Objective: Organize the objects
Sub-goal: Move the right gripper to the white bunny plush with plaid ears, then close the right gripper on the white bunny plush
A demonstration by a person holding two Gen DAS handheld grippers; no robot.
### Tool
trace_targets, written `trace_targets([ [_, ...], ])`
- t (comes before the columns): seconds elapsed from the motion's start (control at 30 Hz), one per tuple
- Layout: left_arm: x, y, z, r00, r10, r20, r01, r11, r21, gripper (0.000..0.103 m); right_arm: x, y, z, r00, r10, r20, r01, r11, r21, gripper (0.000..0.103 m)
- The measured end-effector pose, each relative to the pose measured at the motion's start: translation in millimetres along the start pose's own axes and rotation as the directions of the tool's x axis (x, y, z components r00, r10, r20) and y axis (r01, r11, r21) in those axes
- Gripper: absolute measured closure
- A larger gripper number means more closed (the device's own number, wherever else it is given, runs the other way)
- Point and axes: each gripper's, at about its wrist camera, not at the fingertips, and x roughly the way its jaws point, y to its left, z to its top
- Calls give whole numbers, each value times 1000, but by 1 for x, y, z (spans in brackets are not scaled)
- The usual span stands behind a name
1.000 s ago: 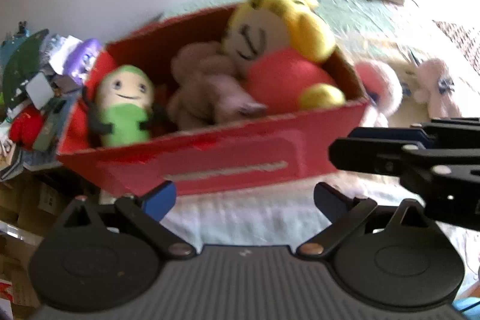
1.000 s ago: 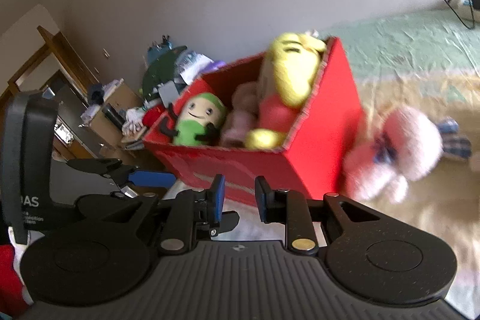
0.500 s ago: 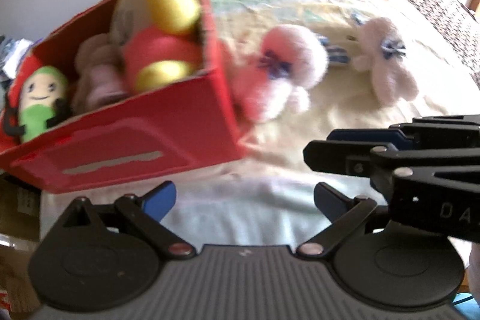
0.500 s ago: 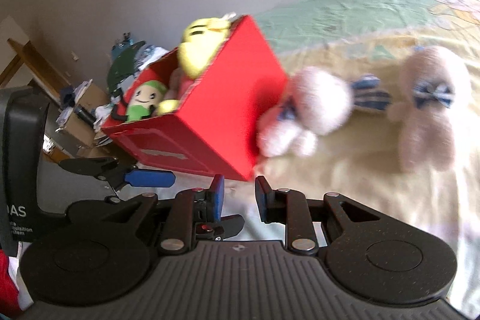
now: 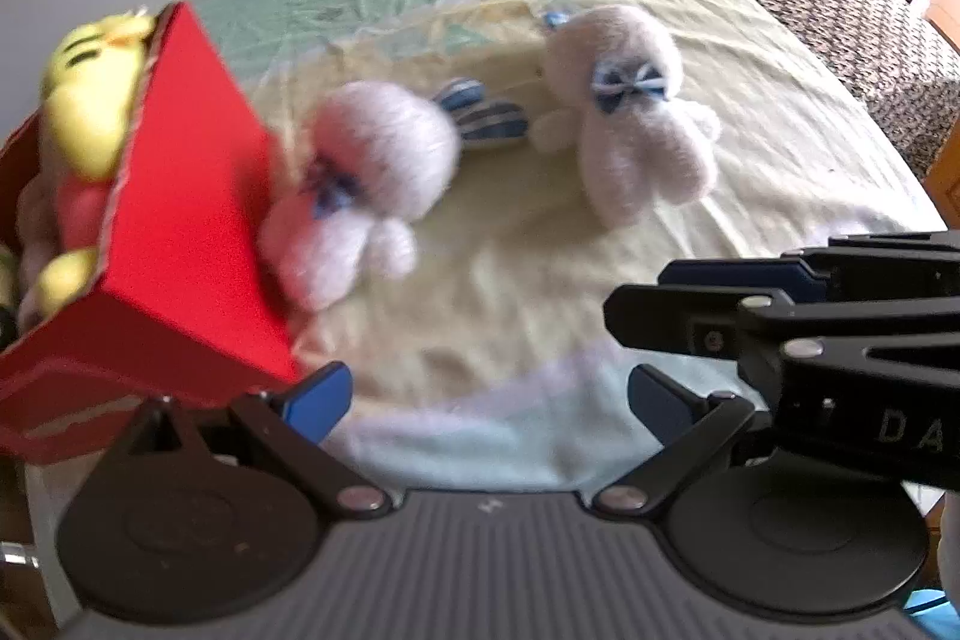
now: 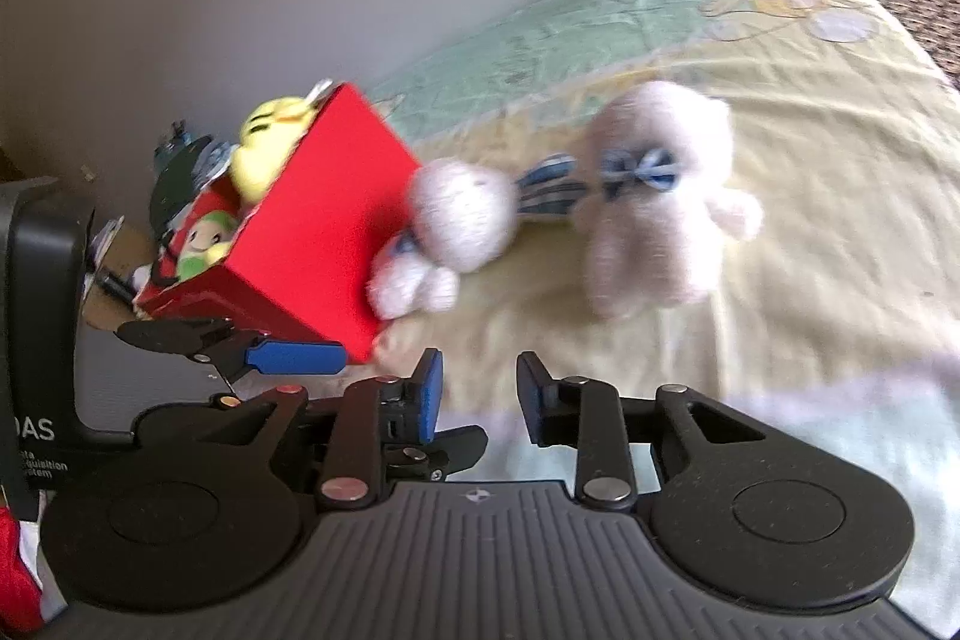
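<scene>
Two pink plush bunnies lie outside the red box (image 5: 180,220): one (image 5: 366,184) touching its side wall, the other (image 5: 636,112) farther off. The left gripper (image 5: 489,394) is spread wide and empty; the right gripper (image 6: 477,391) is partly apart and empty, presumably to collect them.

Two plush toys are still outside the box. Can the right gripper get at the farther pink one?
Probably yes: the right gripper is open and empty, and only bare bedsheet lies between it and the pink plush.
</scene>
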Motion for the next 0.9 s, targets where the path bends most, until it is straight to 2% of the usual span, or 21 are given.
trace_targets([
  [0.27, 14, -12, 29, 998, -54, 22, 54, 998, -9, 4, -7, -45, 19, 998, -56, 42, 49, 987, 154, 71],
  [0.4, 25, -14, 48, 996, -77, 46, 78, 997, -15, 4, -6, -66, 33, 994, -84, 65, 67, 971, 229, 66],
  [0.6, 39, -20, 77, 994, -74, 84, 73, 997, 17, 5, 3, -86, 53, 992, -96, 82, 71, 961, 267, 65],
  [0.83, 59, -23, 101, 989, -119, 85, 118, 993, 13, 8, 20, -97, 71, 994, -80, 80, 54, 956, 289, 63],
  [0.9, 64, -22, 105, 988, -135, 79, 135, 991, 7, 9, 24, -99, 74, 994, -75, 75, 49, 954, 296, 59],
])
